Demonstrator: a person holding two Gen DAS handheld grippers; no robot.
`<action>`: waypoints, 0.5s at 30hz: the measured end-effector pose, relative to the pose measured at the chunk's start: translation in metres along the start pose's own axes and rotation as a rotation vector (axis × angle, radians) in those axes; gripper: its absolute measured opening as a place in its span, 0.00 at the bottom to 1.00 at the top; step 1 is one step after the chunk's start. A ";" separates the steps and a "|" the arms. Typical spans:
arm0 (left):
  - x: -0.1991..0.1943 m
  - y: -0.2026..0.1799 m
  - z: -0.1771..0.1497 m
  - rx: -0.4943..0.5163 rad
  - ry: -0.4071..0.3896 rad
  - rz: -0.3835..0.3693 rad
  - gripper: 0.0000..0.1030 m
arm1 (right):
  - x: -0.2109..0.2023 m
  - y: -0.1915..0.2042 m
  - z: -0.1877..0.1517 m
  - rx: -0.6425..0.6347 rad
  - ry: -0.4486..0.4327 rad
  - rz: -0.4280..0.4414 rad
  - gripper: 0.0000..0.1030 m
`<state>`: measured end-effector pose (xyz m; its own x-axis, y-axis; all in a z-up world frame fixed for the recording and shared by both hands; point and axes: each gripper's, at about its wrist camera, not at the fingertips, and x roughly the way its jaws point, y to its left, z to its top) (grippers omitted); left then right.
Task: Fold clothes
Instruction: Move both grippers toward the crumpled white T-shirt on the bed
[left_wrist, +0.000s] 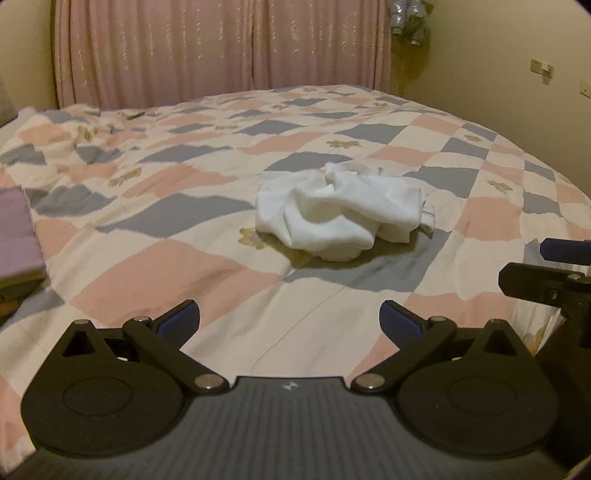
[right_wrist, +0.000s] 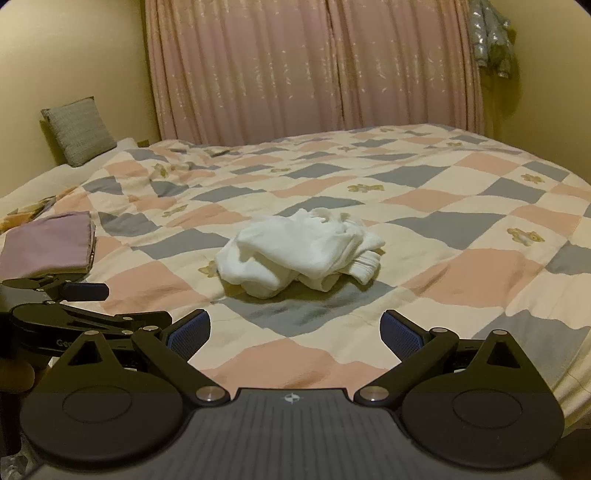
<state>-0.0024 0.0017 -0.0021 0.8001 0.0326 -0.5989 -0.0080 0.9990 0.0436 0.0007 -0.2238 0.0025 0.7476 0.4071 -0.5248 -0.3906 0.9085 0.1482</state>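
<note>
One crumpled white garment (left_wrist: 338, 210), perhaps a shirt, lies beyond both grippers' spread jaws.

checkered quilt (right_wrist: 461, 266), pink curtain (right_wrist: 314, 66), grey pillow (right_wrist: 77, 131)

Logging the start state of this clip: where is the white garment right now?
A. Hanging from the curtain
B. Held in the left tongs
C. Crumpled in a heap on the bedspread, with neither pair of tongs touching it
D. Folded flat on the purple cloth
C: the white garment lies bunched on the bedspread, well ahead of the open left tongs and right tongs.
</note>
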 end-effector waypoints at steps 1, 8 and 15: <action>0.000 0.001 -0.001 -0.006 0.005 0.001 0.99 | 0.001 0.001 0.000 0.000 0.003 0.001 0.98; -0.001 0.004 -0.007 -0.046 0.036 0.008 0.99 | 0.005 0.005 -0.004 0.002 0.009 0.014 0.98; 0.003 0.007 -0.004 -0.050 0.021 0.027 0.99 | 0.006 -0.004 -0.001 0.013 -0.001 0.020 0.98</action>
<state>-0.0023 0.0088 -0.0070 0.7863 0.0593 -0.6150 -0.0595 0.9980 0.0202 0.0063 -0.2250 -0.0024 0.7403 0.4254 -0.5205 -0.3987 0.9013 0.1696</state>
